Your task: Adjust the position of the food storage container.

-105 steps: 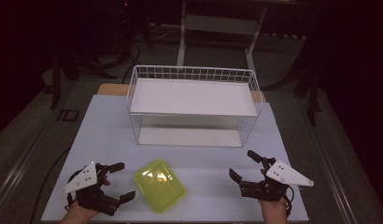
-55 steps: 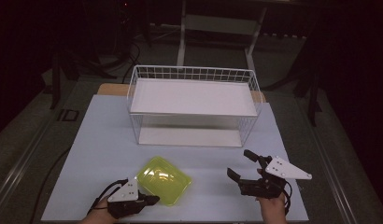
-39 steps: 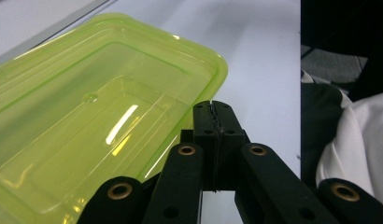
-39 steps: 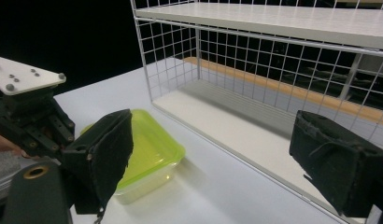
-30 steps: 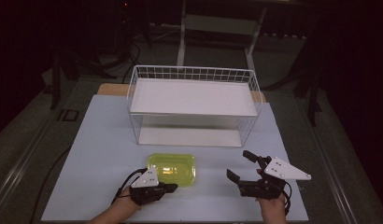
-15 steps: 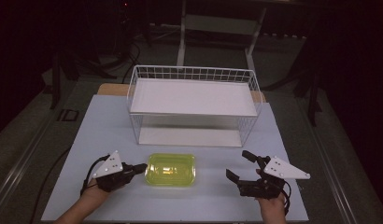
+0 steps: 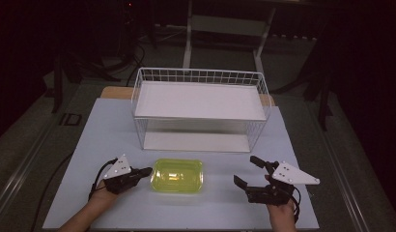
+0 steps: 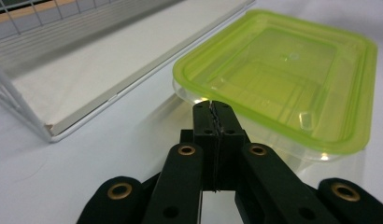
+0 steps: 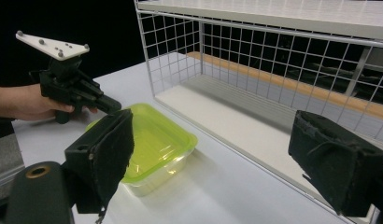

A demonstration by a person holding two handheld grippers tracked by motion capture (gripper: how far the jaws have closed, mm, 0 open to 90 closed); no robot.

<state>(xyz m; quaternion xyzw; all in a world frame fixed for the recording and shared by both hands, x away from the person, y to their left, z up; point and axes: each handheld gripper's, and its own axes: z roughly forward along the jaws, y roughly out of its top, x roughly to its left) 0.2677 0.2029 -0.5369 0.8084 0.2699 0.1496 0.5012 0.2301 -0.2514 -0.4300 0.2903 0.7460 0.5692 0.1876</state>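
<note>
You are lining the box [image 7: 177, 176] up in front of the rack [image 7: 200, 110]; it is sitting square on the table [image 7: 104, 125], near the rack's open front and not yet inside. Sliding it onto the lower shelf looks like what is left. Your left gripper [image 7: 143, 171] is lying low and level, jaws clenched on nothing, tip at the box's left edge. Your right gripper [image 7: 248, 170] is waiting well to the right, jaws spread wide.

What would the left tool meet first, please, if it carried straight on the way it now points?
Most likely the green-lidded box: the shut left tool points at its near edge, right in front of the tips. Whether they already touch it is unclear.
</note>
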